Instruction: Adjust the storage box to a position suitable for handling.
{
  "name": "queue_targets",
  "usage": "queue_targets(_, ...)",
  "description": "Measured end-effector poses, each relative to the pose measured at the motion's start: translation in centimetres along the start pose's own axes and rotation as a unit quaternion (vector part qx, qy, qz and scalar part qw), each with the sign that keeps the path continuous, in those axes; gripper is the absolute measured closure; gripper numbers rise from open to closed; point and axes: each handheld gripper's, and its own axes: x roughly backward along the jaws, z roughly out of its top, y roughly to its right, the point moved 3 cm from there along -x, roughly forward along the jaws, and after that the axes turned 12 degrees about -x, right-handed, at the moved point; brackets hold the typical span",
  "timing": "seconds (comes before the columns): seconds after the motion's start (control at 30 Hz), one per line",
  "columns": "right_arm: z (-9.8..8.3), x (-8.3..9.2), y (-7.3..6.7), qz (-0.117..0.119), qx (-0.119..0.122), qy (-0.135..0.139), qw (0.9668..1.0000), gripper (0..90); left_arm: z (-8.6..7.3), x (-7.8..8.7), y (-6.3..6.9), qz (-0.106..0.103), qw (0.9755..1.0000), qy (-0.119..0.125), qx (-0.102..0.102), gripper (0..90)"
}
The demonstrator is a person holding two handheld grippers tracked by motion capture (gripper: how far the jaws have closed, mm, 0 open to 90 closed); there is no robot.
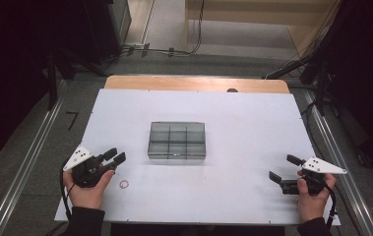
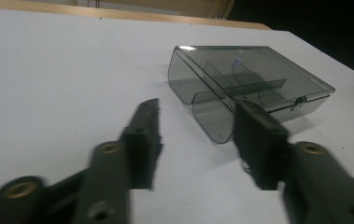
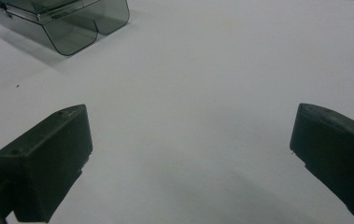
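Dim, dark-edged room, evenly lit white table (image 1: 253,123), soft shadows, blurred near jaws

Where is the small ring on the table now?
In the high view, the small ring lies on the white table, just right of the left gripper.

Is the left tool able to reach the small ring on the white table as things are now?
Probably yes. The small ring lies on bare white table just right of the left tool, whose jaws stand apart with nothing between them. The smoky compartment box sits farther off, out of the way.
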Motion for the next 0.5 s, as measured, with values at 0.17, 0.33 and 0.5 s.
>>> queue_targets(0.17,-0.1,-0.1,-0.1,0.004,0.002,-0.009,0.9999,0.0,1.6,-0.7,-0.3,0.000,0.9997,-0.017,-0.017,86.7)
queue_targets(0.33,-0.1,-0.1,-0.2,0.005,0.008,-0.003,0.9999,0.0,3.7,-1.5,-0.8,-0.008,0.9991,-0.033,-0.027,89.8)
queue_targets(0.5,-0.1,0.1,-0.1,0.001,0.004,0.009,1.0000,0.0,5.2,-2.7,-1.2,-0.008,0.9982,-0.049,-0.035,89.8)
